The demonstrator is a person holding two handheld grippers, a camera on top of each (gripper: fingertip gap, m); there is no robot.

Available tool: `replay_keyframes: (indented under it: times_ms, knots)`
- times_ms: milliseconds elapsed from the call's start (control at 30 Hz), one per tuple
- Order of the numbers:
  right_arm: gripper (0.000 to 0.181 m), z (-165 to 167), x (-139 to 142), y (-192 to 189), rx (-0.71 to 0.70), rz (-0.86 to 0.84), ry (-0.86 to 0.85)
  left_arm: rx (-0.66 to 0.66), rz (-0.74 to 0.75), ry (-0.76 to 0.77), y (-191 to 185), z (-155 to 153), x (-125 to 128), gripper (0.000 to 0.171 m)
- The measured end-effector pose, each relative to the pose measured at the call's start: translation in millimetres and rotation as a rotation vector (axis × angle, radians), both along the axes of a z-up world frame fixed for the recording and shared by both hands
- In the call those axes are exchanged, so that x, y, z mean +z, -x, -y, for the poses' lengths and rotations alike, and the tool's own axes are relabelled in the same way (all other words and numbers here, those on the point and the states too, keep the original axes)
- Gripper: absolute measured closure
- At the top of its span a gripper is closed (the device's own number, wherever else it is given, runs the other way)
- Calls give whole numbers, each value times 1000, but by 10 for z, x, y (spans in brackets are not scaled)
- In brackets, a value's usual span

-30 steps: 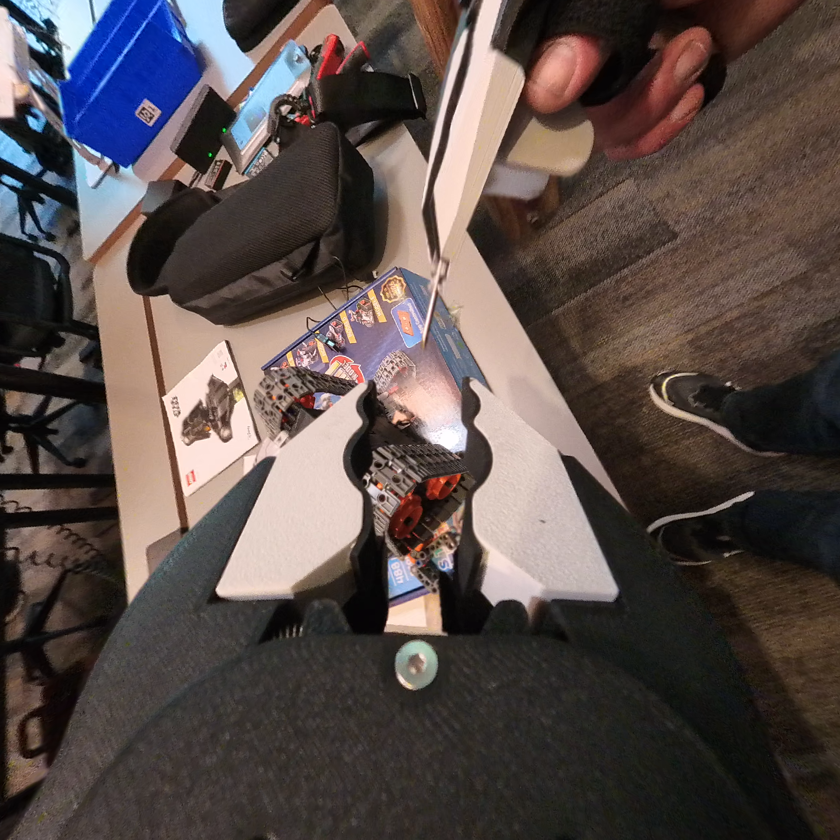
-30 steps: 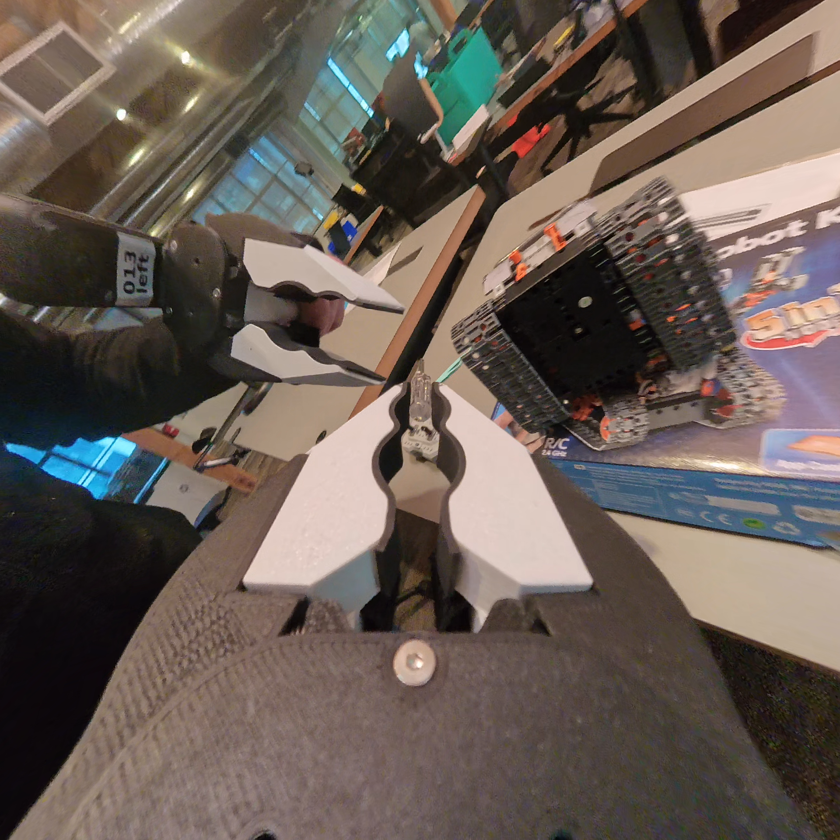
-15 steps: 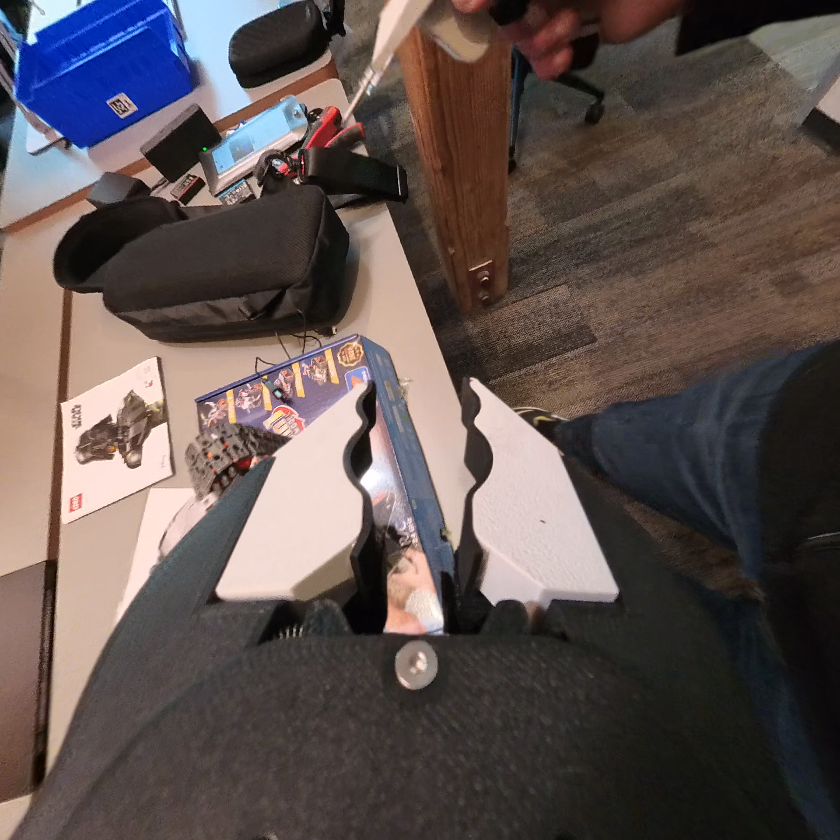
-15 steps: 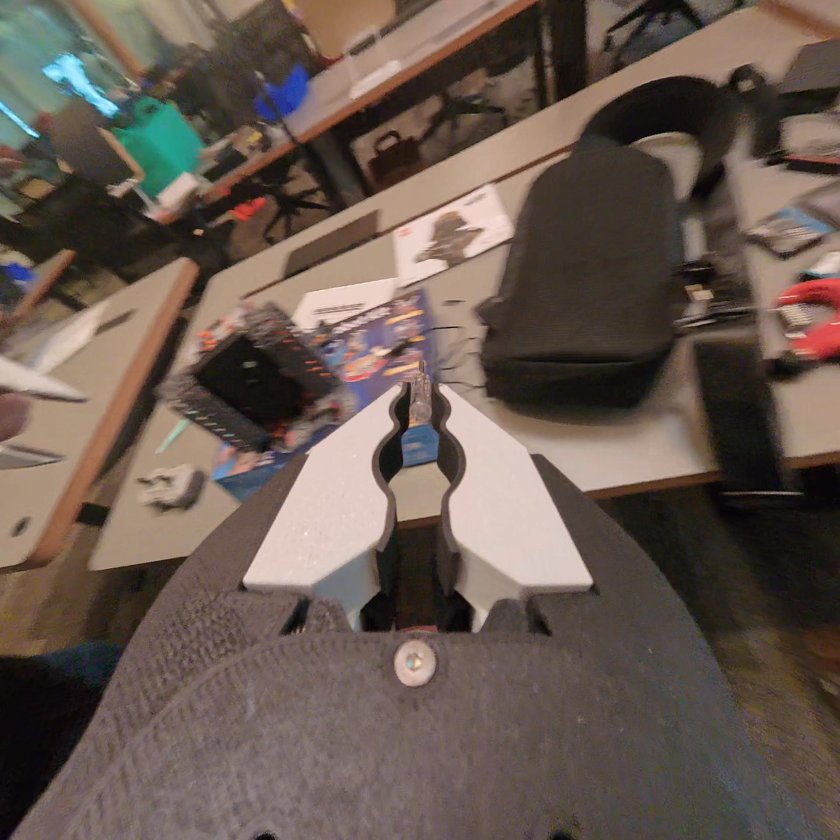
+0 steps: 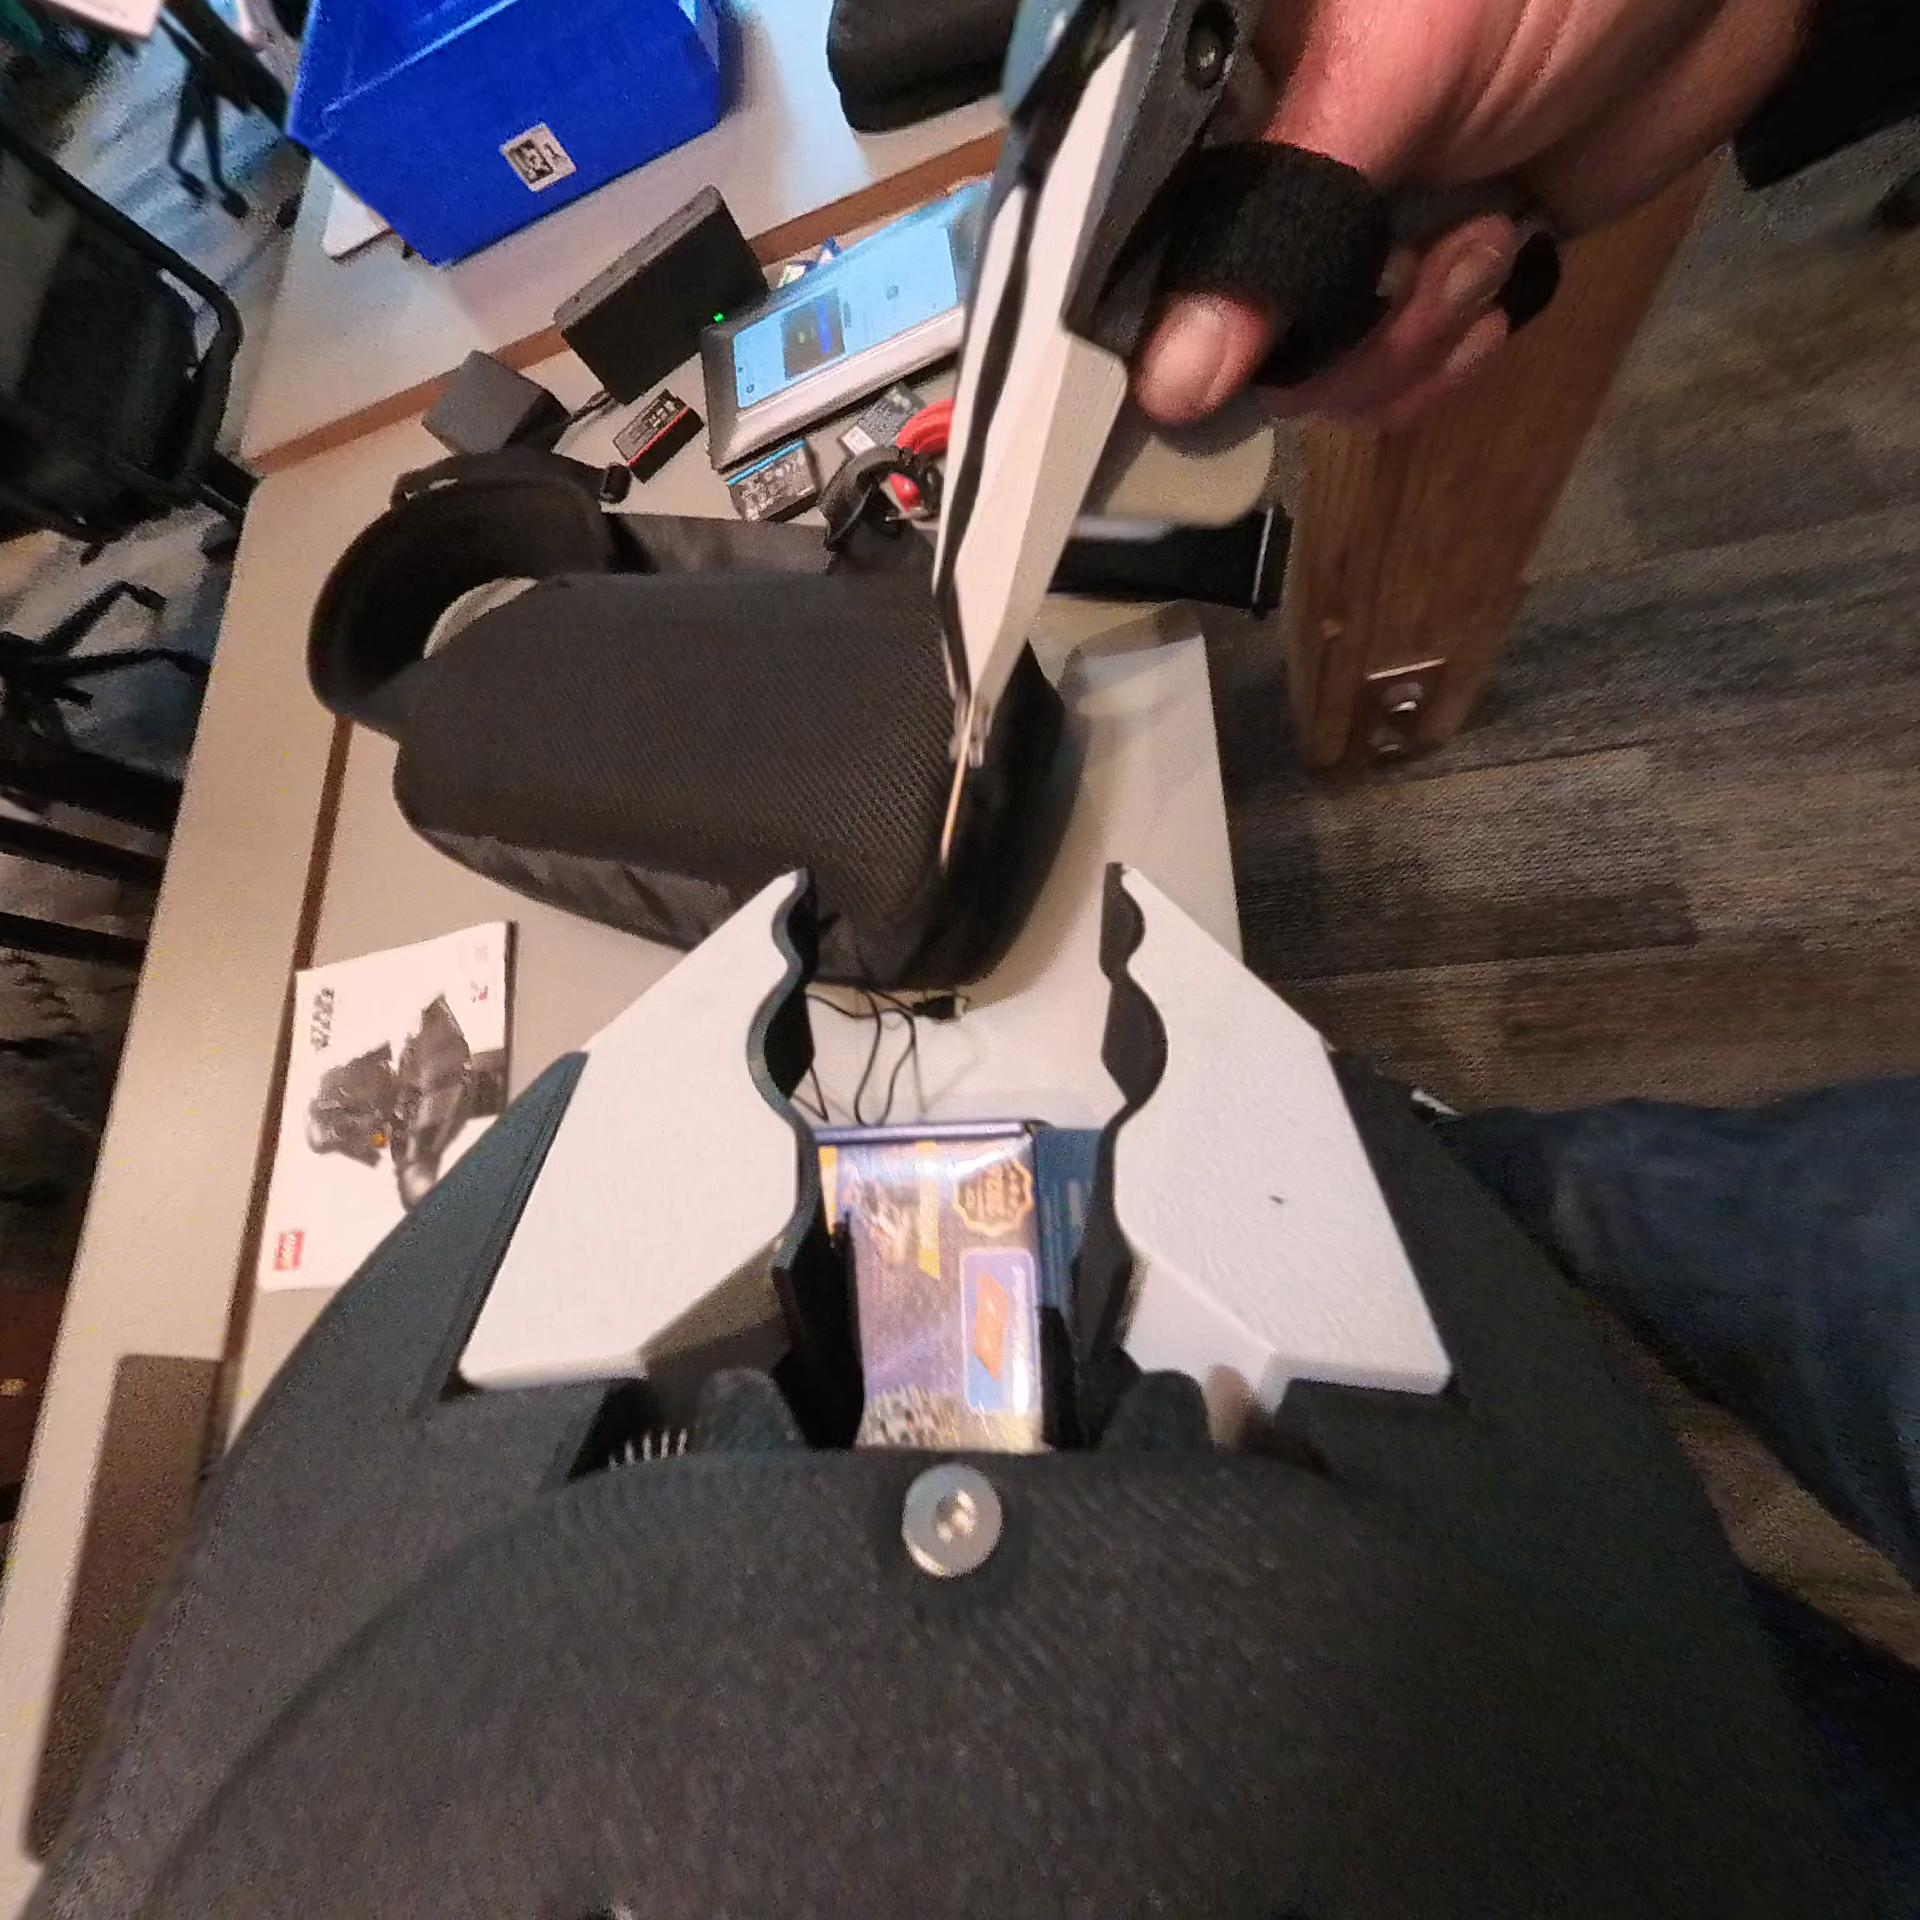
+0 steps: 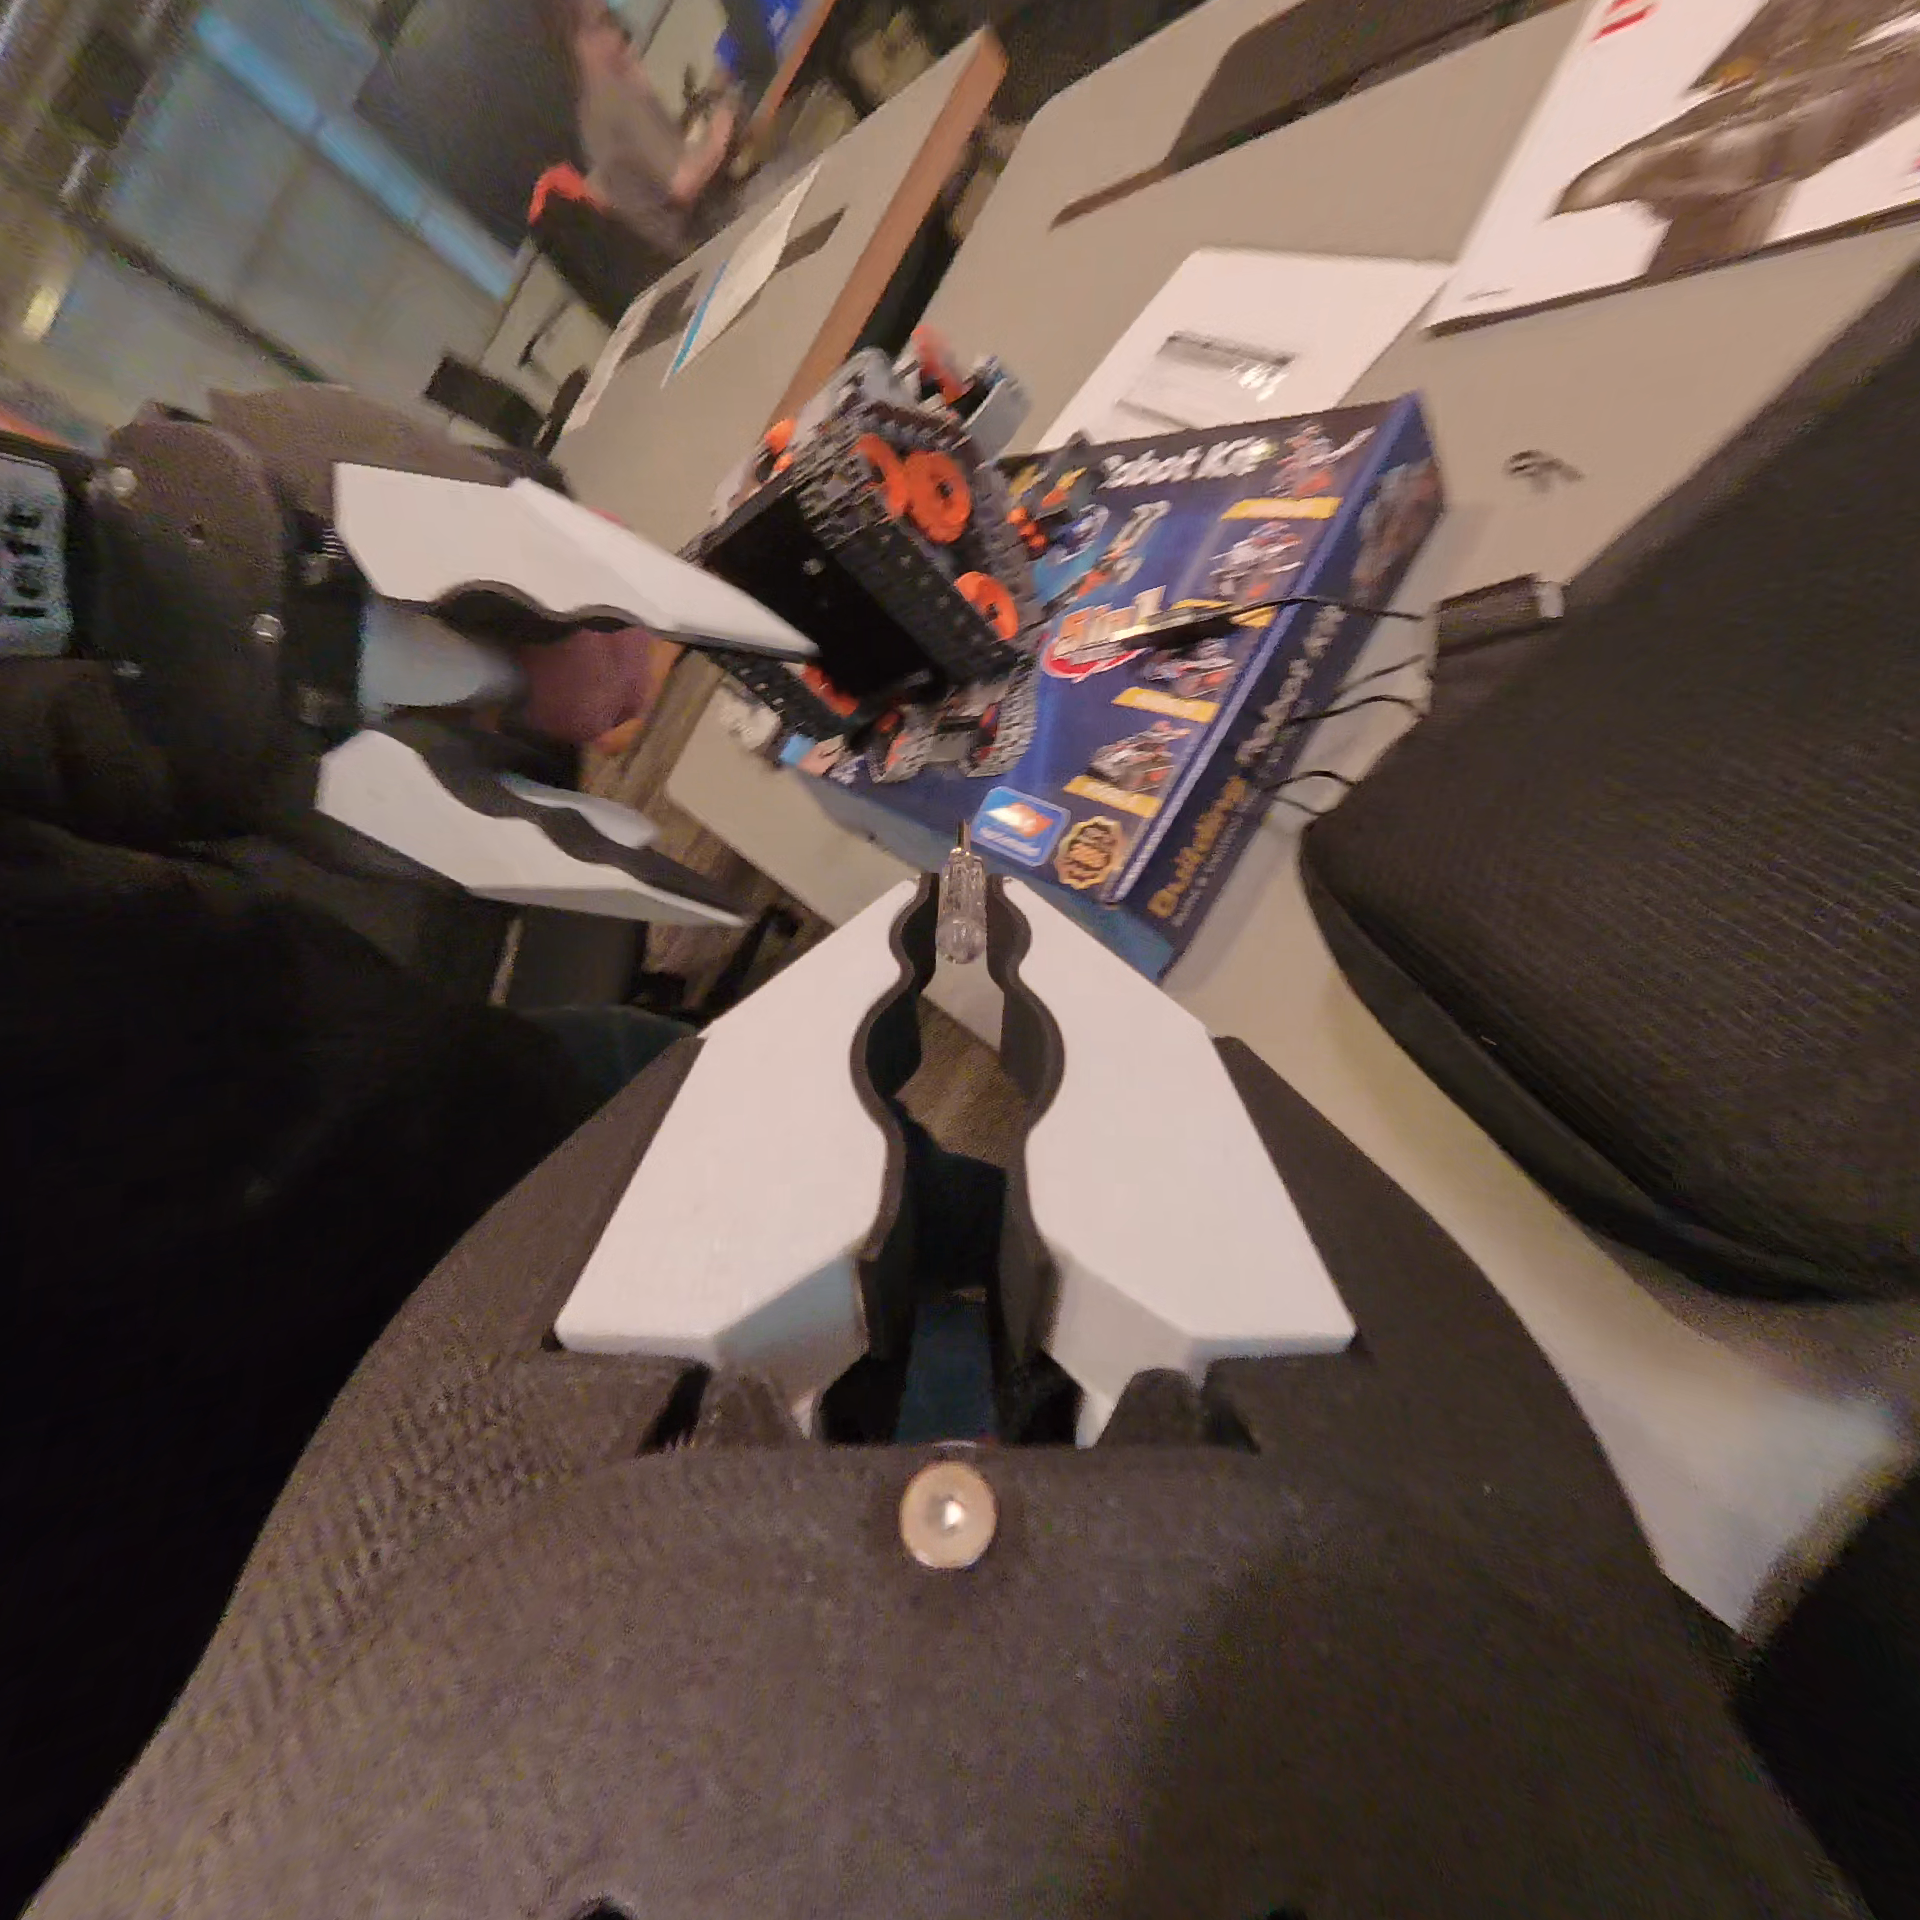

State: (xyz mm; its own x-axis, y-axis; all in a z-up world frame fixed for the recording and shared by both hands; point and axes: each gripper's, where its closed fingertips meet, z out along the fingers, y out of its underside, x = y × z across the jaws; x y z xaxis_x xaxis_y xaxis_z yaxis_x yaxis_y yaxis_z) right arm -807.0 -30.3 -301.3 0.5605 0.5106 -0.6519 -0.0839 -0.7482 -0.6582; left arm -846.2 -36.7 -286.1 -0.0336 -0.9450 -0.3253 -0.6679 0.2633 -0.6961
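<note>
Blue box (image 5: 940, 1278) mostly hidden behind left gripper (image 5: 956, 904) fingers

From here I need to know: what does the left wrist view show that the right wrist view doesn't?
Only the left wrist view shows the blue bin, the tablet, the wooden post and the carpet floor.

Only the right wrist view shows the tracked robot model standing on the blue box, with the open left claw beside it, and a far table with a person.

Both show the blue box, the black bag, the booklet, and the right claw shut on a small clear-handled screwdriver.
</note>
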Motion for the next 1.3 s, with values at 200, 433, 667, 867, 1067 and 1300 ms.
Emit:
replay_keyframes:
  times_ms: [200, 433, 667, 867, 1067, 1300]
  knots:
    - [175, 52, 160, 267, 167, -63, 33, 2, -114, -134, -216, -49, -208, 153]
    - [174, 56, 271, 251, 192, -131, 57, 75, -67, -93, -201, -56, -173, 169]
    - [126, -245, 414, -364, -29, -112, -88, 184, -5, 13, -134, -217, -82, 169]
    - [79, -343, -400, -2012, -342, 322, -33, 169, -41, 50, -118, -238, -151, 169]
    - [65, -196, -1107, -3270, -534, 397, 126, 178, -49, 88, -201, -280, -185, 168]
    - [63, -205, -1676, -3653, -490, 437, 268, 153, -71, 106, -331, -345, -231, 168]
